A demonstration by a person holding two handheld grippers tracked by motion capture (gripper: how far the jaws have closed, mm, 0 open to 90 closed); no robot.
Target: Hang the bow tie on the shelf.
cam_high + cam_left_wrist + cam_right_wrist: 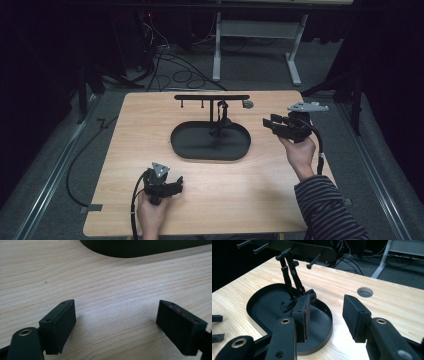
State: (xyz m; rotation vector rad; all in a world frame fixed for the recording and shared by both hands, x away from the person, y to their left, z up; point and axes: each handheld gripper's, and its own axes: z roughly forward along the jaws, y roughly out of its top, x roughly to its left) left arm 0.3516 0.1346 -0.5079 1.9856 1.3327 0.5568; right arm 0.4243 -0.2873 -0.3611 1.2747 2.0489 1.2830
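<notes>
The left gripper [172, 186] sat low at the near edge, jaws spread over bare table [250, 200]. Farther right, the right gripper [270, 124] (the nearer one, I judged) was spread too, aimed left at the tray [192, 149]. A strap [292, 277] hung from the far rack [212, 97], running upright, its end pooled in the tray.

In the left gripper view the black tray [140, 247] was cut off by the top edge, only a curved stretch of its rim showing. From the high view the dark strap [220, 120] hanging from the rack [212, 97] was too small to read — its lower end merged with the tray floor. In the right gripper view the near finger [303, 315] hid part of the crumpled strap end [287, 305], and the rack's bar ran out at the top.
</notes>
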